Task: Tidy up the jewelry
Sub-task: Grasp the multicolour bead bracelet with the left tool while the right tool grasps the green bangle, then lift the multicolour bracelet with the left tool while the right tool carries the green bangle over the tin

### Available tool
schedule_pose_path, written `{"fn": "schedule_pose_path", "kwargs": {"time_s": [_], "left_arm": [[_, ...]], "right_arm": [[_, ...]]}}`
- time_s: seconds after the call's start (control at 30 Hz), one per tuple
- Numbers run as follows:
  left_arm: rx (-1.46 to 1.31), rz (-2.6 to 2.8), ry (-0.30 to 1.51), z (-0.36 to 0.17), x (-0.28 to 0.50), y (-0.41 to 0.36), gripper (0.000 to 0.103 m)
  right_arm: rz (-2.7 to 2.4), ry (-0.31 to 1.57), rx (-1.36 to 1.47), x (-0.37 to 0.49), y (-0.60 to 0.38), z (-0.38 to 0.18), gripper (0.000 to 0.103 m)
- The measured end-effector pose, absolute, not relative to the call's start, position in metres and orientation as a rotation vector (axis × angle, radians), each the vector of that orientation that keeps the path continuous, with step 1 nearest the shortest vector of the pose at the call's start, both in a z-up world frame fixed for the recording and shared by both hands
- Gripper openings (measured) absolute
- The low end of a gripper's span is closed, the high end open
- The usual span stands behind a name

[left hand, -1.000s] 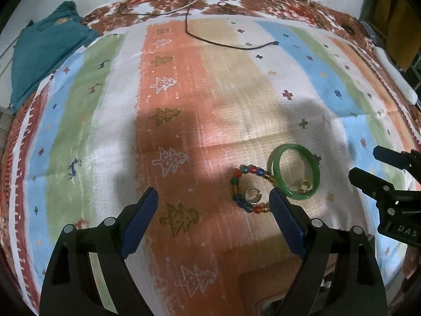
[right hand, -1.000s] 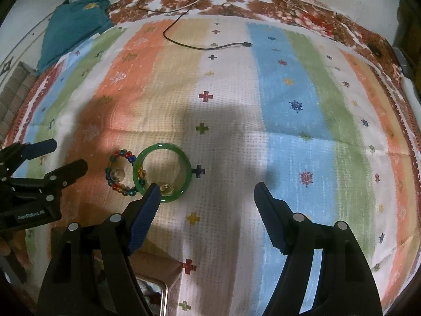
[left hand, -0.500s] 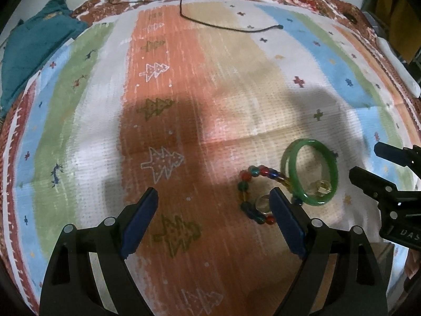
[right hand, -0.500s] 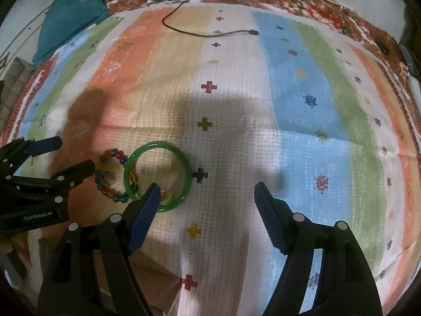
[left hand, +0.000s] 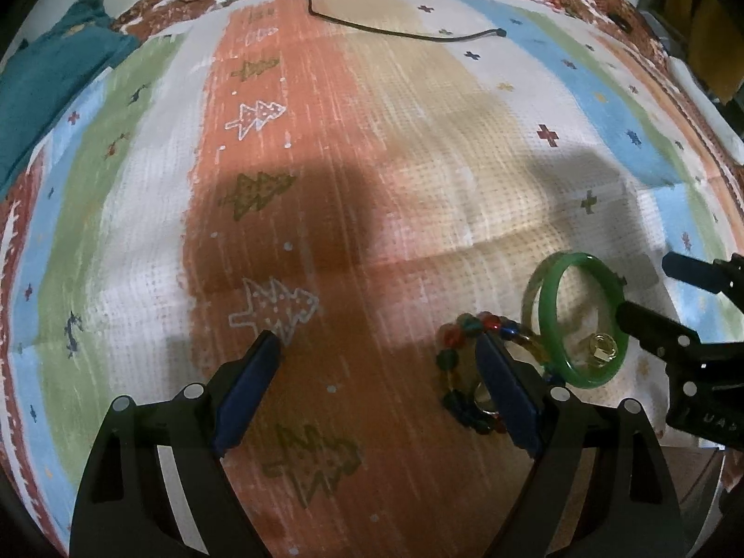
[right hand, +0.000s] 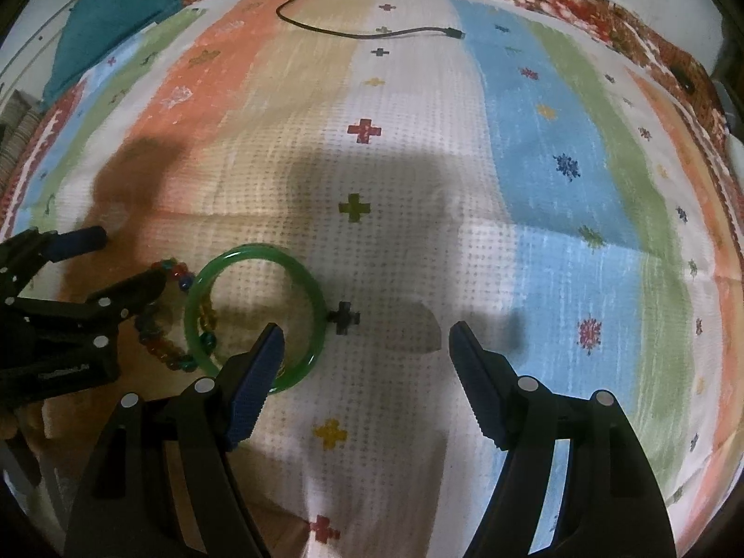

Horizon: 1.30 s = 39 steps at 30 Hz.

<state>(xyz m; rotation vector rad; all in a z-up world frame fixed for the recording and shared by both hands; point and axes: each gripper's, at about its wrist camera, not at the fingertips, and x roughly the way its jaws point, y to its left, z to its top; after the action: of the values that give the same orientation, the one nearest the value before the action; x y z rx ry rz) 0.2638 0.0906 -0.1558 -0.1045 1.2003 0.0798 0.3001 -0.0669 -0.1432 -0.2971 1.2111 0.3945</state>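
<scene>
just beside the right gripper's [right hand: 365,337] left finger, green bangle [right hand: 253,316]

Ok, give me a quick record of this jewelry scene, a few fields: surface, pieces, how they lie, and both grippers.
surface: striped patterned cloth
pieces: green bangle, beaded bracelet, small gold ring
layout: bangle overlaps the bracelet; gold ring lies inside the bangle
left gripper: open, empty, its right finger over the bracelet
right gripper: open, empty, its left finger over the bangle
also: black cable, teal fabric at the far edge

Black gripper [left hand: 379,348], blue pads [right hand: 253,374]
</scene>
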Motion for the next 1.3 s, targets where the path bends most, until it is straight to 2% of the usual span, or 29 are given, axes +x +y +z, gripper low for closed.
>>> {"fn": "schedule_pose_path", "kwargs": {"time_s": [0.13, 0.17, 0.23, 0.33, 0.4, 0.43, 0.5, 0.53, 0.6, 0.73, 1.3], "left_arm": [[-0.085, 0.084, 1.208, -0.158, 0.265, 0.089, 0.084], [-0.05, 0.093, 1.227, -0.16, 0.265, 0.086, 0.081], [-0.027, 0.085, 1.248, -0.16, 0.267, 0.082, 0.076], [-0.052, 0.077, 1.264, -0.158, 0.265, 0.084, 0.062], [-0.065, 0.086, 1.263, -0.157, 0.265, 0.086, 0.042], [-0.072, 0.093, 1.264, -0.156, 0.264, 0.088, 0.037], [-0.081, 0.093, 1.269, -0.156, 0.265, 0.089, 0.012], [-0.08, 0.091, 1.27, -0.156, 0.265, 0.089, 0.009], [-0.081, 0.092, 1.267, -0.154, 0.265, 0.088, 0.009], [-0.089, 0.095, 1.266, -0.149, 0.263, 0.086, 0.009], [-0.158, 0.033, 1.153, -0.095, 0.246, 0.067, 0.009]], "right_arm": [[0.4, 1.219, -0.324, 0.3, -0.063, -0.149, 0.073], [0.398, 1.216, -0.34, 0.3, -0.062, -0.151, 0.073], [0.38, 1.205, -0.376, 0.3, -0.06, -0.153, 0.063], [0.379, 1.196, -0.392, 0.301, -0.06, -0.153, 0.052], [0.376, 1.192, -0.395, 0.302, -0.061, -0.152, 0.042], [0.377, 1.191, -0.397, 0.302, -0.061, -0.153, 0.036], [0.38, 1.181, -0.414, 0.3, -0.059, -0.153, 0.028], [0.381, 1.178, -0.419, 0.299, -0.059, -0.153, 0.022], [0.385, 1.172, -0.433, 0.298, -0.057, -0.153, 0.013], [0.397, 1.165, -0.448, 0.298, -0.057, -0.151, 0.008], [0.442, 1.177, -0.288, 0.291, -0.076, -0.115, 0.008]]}}
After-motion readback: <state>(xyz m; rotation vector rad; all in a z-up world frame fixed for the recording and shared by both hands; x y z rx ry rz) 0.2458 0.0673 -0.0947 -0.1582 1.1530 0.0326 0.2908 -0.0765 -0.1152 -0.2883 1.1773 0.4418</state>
